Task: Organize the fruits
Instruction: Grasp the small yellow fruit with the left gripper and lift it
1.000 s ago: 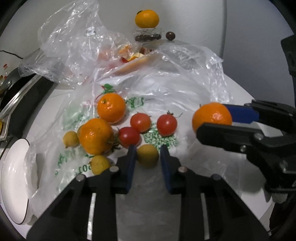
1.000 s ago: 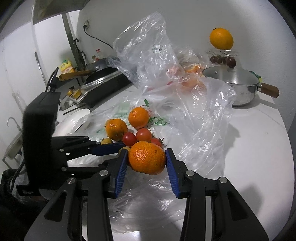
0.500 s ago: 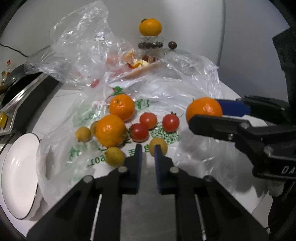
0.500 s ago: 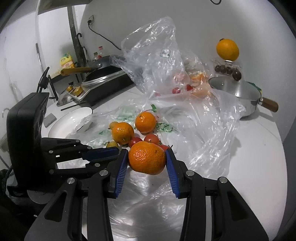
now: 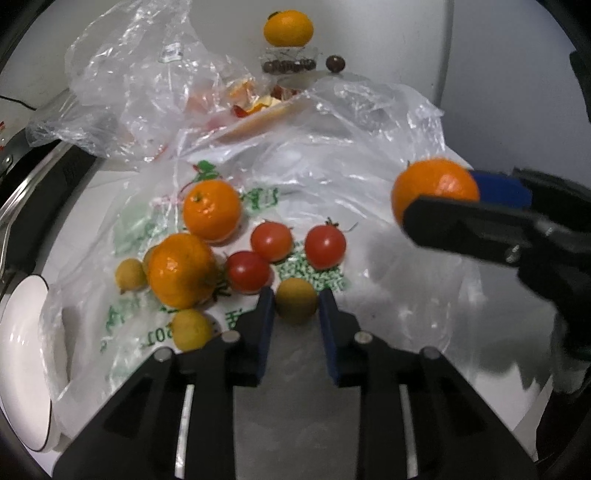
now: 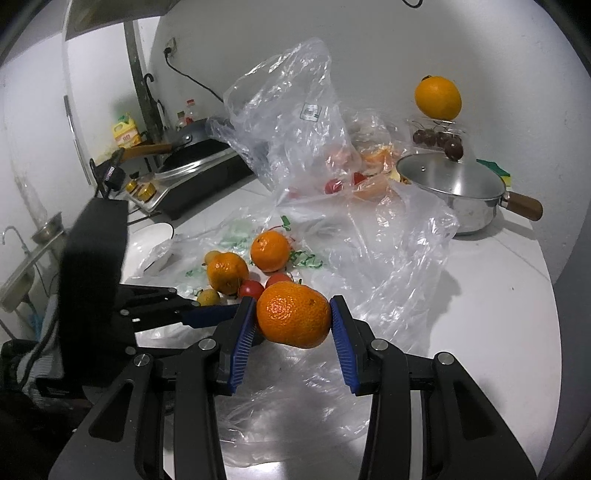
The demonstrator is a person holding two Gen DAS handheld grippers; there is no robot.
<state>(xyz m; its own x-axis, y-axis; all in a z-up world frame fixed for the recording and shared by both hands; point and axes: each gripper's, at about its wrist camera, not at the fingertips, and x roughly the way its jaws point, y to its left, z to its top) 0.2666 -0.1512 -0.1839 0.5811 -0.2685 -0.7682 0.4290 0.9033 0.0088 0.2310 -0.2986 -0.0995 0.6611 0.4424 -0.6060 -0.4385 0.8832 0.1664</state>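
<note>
bag (image 5: 229, 306): green print, digits "201" | rest illegible

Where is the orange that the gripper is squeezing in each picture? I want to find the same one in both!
Left wrist view: the held orange is at the right, up off the table, between the right gripper's fingers.
Right wrist view: it is low in the middle, clamped between the blue pads.
Shared landmark: the orange on the clear box by the wall.

Left gripper (image 5: 296, 302) clamped on small fruit, right gripper (image 6: 293, 319) gripping orange
</note>
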